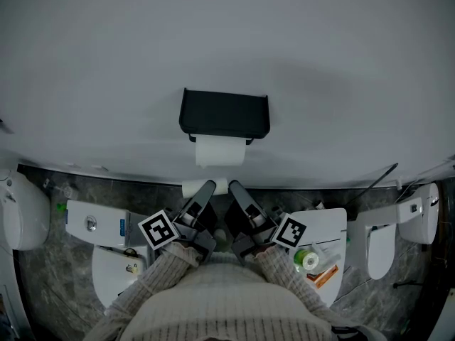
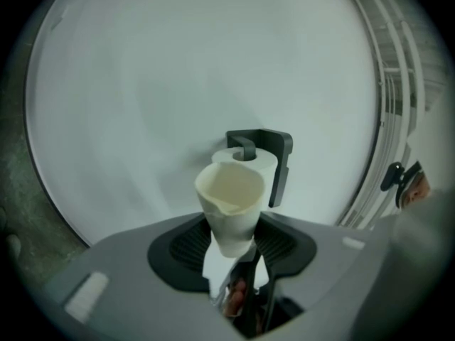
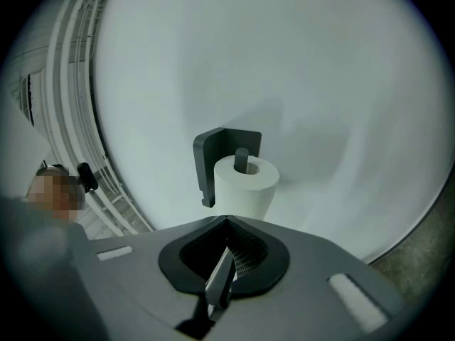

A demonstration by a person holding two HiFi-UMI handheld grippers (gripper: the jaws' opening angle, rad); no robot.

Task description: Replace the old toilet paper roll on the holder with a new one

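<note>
A black wall holder (image 1: 224, 114) carries a full white toilet paper roll (image 1: 220, 150) on its peg. Just below it my left gripper (image 1: 206, 188) is shut on a squashed, nearly bare cream roll core (image 1: 193, 187). In the left gripper view that core (image 2: 231, 204) stands up from between the jaws, pinched at its lower end, and partly hides the holder (image 2: 274, 155) and the full roll (image 2: 249, 160). My right gripper (image 1: 233, 188) is beside the left one, shut and empty. In the right gripper view the right gripper (image 3: 220, 275) points at the full roll (image 3: 245, 183) from a short way off.
White toilets stand on the grey stone floor at left (image 1: 96, 226) and right (image 1: 323, 226), with another fixture at far right (image 1: 402, 222). A green-capped bottle (image 1: 309, 259) lies on the right tank. White railings (image 2: 394, 84) run along one side.
</note>
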